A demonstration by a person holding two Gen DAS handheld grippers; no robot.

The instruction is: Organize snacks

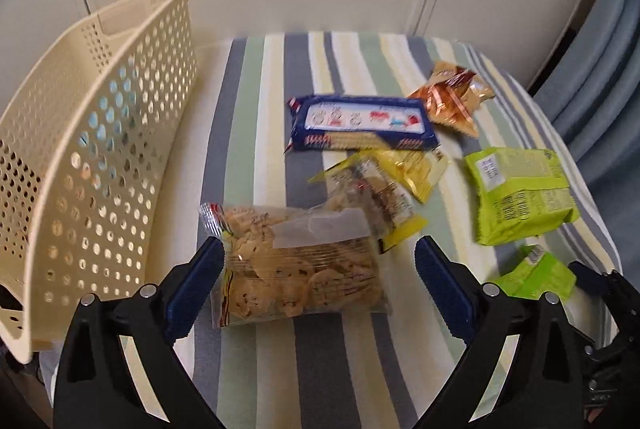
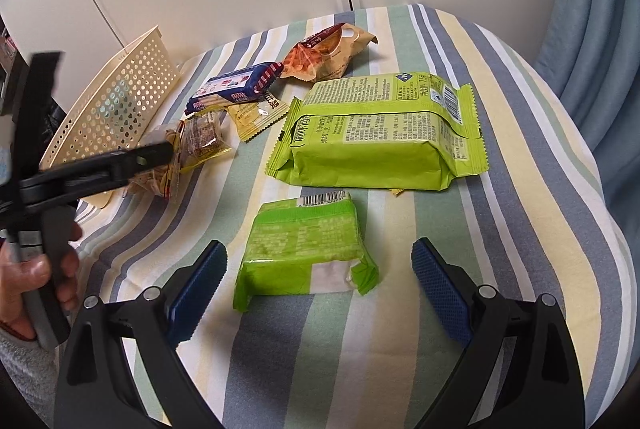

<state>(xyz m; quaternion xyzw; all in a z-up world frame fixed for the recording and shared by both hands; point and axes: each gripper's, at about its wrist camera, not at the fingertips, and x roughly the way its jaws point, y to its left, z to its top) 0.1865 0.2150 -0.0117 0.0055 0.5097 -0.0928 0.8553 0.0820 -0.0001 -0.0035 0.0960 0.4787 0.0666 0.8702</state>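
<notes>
We start at the left. The cream basket (image 1: 104,149) with round holes stands at about nine o'clock in the left wrist view, at the edge of the striped cloth (image 1: 320,369) that covers the counter. It looks like the place where the snacks should go.

Next comes the clear cookie bag (image 1: 296,265). It lies flat at six o'clock, right in front of our left gripper (image 1: 320,289). We think this bag is light and crinkly, and the cookies inside can break. So we should hold it by its two long sides and squeeze only a little. The left jaws are wide open and hold nothing. The left blue pad is touching or almost touching the bag's edge; the right pad is well apart from it.

In the middle, at twelve o'clock, lie a blue packet (image 1: 360,123), a small yellow packet (image 1: 412,165) and an orange bag (image 1: 452,97). They are close together, and the yellow one is tucked partly under the blue one.

On the right, the big green packet (image 2: 380,133) lies flat at twelve o'clock in the right wrist view. It looks puffy and soft.

Just below it is the small green packet (image 2: 304,253), right between the pads of our right gripper (image 2: 320,289). These jaws are wide open too, and neither pad touches the packet. It looks light and a bit slippery, so a grip across its middle seems best.
</notes>
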